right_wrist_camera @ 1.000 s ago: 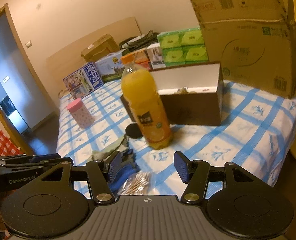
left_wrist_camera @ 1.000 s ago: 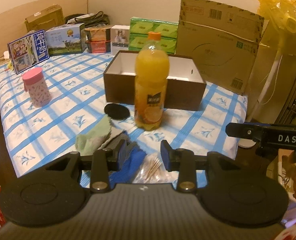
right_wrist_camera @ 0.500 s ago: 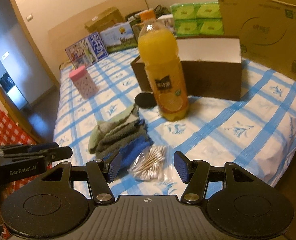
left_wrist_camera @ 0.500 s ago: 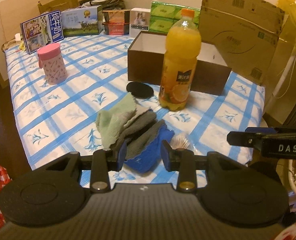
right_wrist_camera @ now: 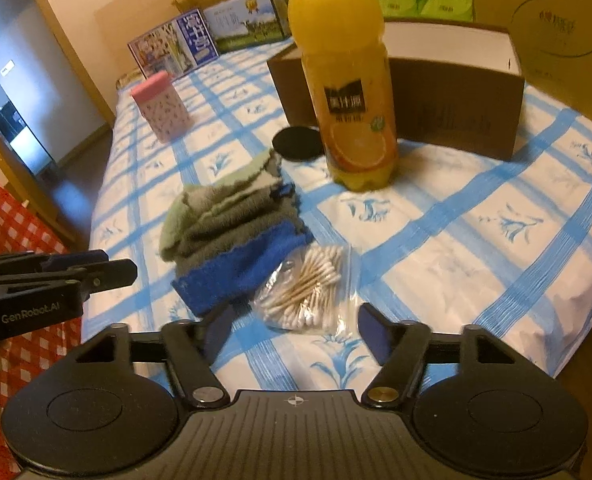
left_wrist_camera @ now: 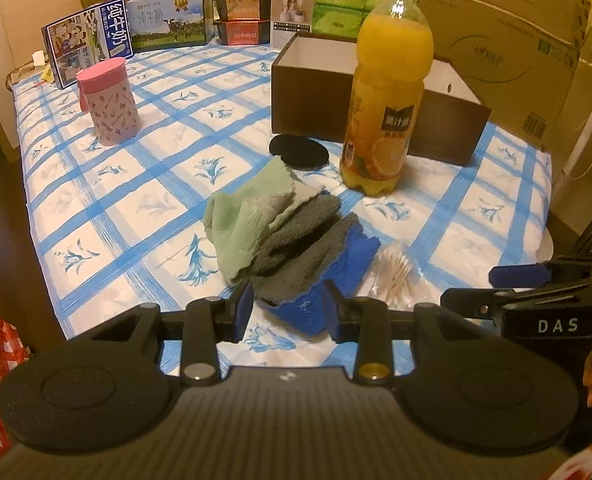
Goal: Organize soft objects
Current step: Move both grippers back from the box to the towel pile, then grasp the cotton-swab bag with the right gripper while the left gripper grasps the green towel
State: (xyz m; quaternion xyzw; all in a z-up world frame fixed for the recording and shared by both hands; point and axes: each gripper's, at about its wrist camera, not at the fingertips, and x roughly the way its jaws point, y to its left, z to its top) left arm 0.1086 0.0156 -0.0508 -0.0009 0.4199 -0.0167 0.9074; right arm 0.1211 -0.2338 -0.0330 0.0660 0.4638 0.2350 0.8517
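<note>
Left wrist view: the left hand-held gripper [left_wrist_camera: 288, 311] hovered low over the near edge of the tabletop [left_wrist_camera: 108, 200], its fingers set apart with nothing clamped between them. The near corner of the blue cloth [left_wrist_camera: 335, 276] lay in the gap just ahead of the fingertips; contact could not be confirmed. This cloth formed the bottom layer of a fanned pile, with a grey cloth [left_wrist_camera: 299, 240] overlapping it and a green cloth [left_wrist_camera: 248, 216] on the far-left side. Just to the right of the pile lay a clear bag of cotton swabs [left_wrist_camera: 393, 276]. Beyond the pile stood an orange juice bottle [left_wrist_camera: 387, 92], with a black round pad [left_wrist_camera: 299, 152] to its left and an open brown box [left_wrist_camera: 375, 92] behind it. A pink-lidded container [left_wrist_camera: 110, 102] stood far ahead to the left. Right wrist view: the right hand-held gripper [right_wrist_camera: 292, 330] was held wide open, fingers apart and empty, with the bag of cotton swabs [right_wrist_camera: 303, 288] directly ahead between them and the blue cloth [right_wrist_camera: 236, 268] ahead to the left.
</note>
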